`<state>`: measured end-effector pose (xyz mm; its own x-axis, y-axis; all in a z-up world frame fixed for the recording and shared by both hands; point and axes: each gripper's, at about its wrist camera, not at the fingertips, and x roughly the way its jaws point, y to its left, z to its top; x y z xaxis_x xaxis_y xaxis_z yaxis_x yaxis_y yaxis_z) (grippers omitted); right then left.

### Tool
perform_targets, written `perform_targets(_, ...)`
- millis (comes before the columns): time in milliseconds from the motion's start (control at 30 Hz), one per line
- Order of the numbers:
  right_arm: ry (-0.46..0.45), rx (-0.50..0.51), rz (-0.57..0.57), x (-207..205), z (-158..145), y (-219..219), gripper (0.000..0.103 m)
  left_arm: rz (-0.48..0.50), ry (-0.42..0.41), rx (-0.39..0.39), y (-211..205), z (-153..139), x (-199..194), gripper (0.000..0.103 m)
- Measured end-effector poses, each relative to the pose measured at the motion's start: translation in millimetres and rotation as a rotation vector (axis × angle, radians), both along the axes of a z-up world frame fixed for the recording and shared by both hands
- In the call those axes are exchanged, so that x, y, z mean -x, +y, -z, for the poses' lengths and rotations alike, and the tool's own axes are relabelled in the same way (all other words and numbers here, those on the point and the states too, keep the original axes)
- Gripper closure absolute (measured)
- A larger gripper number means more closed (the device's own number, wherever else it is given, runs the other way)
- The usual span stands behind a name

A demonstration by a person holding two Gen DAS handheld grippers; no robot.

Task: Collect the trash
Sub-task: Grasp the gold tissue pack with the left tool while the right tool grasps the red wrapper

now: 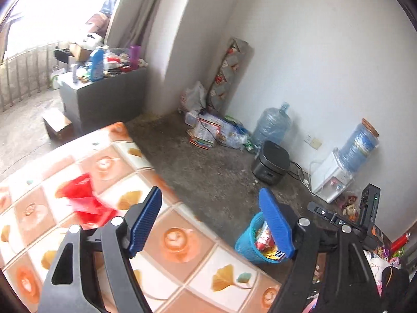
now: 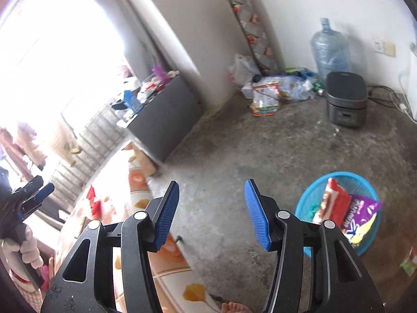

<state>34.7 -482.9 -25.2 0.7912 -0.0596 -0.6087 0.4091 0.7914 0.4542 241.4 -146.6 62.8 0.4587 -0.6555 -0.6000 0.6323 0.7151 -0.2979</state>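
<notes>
Red wrapper (image 1: 84,200) on table (image 1: 182,237), ten o'clock of left claw (image 1: 211,221); nearer it than right claw (image 2: 212,215). Both wide, empty. Basket (image 2: 365,180) at three o'clock.

Only partly legible print: a large white letter "K" on the purple snack wrapper (image 2: 361,215) in the blue basket (image 2: 307,203), lower right of the right wrist view. Smaller lettering above it too blurred to read. No other readable text, labels or numbers in either view.
</notes>
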Motion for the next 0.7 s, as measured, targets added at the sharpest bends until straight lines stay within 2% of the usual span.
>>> perform_targets(100, -0.006, 0.020, -0.133, -30.8, -11.5, 29.6, 0.050, -0.124, -0.023, 0.006, 64.1, -4.5, -7.2, 0.027)
perform_targets(167, -0.010, 0.002, -0.219, -53.4, -14.0, 49.3, 0.049, -0.193, -0.009, 0.016, 97.8, -0.4, -11.8, 0.027)
perform_targets(233, -0.007, -0.023, -0.303, -76.1, -17.2, 71.8, 0.049, -0.248, 0.026, 0.027, 129.5, 10.1, -17.0, 0.027)
perform_targets(333, 0.013, -0.034, -0.407, -107.5, -17.6, 105.3, 0.049, -0.295, 0.097, 0.042, 154.9, 30.7, -23.0, 0.027)
perform_targets(467, 0.046, -0.045, -0.515, -150.2, -13.8, 144.8, 0.049, -0.278, 0.147, 0.006, 154.2, 57.6, -30.0, 0.027)
perform_targets(533, 0.067, -0.040, -0.536, -170.0, -9.2, 157.7, 0.050, -0.250, 0.152, -0.040, 141.5, 68.9, -32.1, 0.027)
perform_targets(700, 0.127, -0.113, -0.577, -213.0, 10.6, 179.4, 0.051, -0.216, 0.135, -0.160, 112.0, 93.2, -45.8, 0.027)
